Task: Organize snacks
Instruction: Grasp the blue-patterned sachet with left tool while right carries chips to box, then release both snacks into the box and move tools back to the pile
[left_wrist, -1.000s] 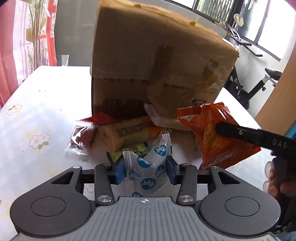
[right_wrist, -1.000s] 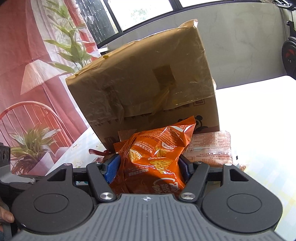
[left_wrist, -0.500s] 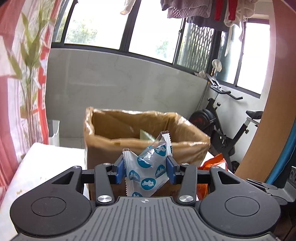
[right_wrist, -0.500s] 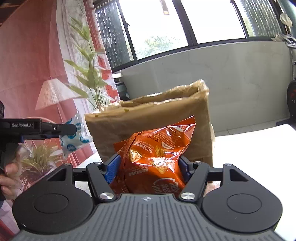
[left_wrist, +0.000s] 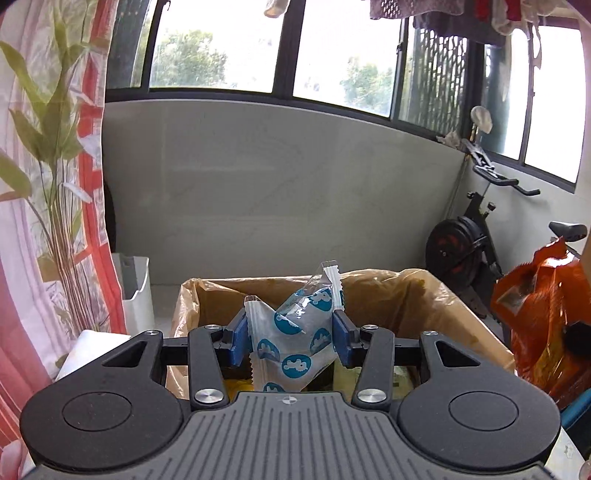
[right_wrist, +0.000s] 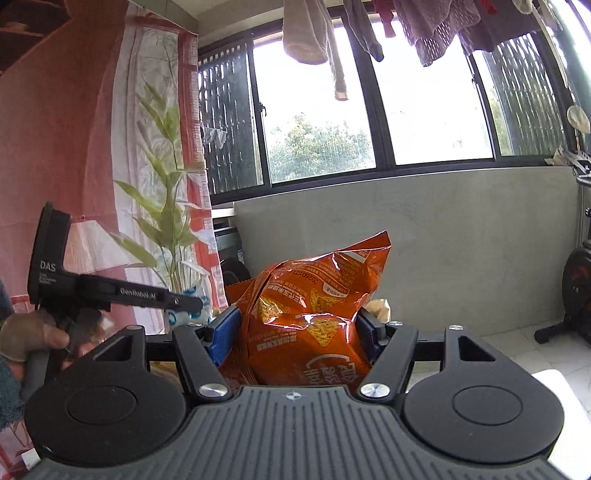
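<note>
My left gripper (left_wrist: 290, 341) is shut on a clear packet with blue dots (left_wrist: 295, 343) and holds it over the open top of the cardboard box (left_wrist: 461, 306), which is lined with plastic. My right gripper (right_wrist: 295, 336) is shut on an orange chip bag (right_wrist: 314, 306), held high in the air. That bag also shows at the right edge of the left wrist view (left_wrist: 543, 317). The left gripper (right_wrist: 122, 295) shows side-on at the left of the right wrist view, with the dotted packet (right_wrist: 192, 310) at its tip.
Some packets lie inside the box (left_wrist: 369, 373), mostly hidden. A white bin (left_wrist: 135, 291) and a plant (left_wrist: 44, 147) stand at the left. An exercise bike (left_wrist: 480, 240) stands behind the box at the right. Laundry (right_wrist: 310, 33) hangs by the window.
Both grippers have risen from the table with their snacks. The left gripper now sits above the box opening, closer to it. The right gripper's view has lifted above the box.
</note>
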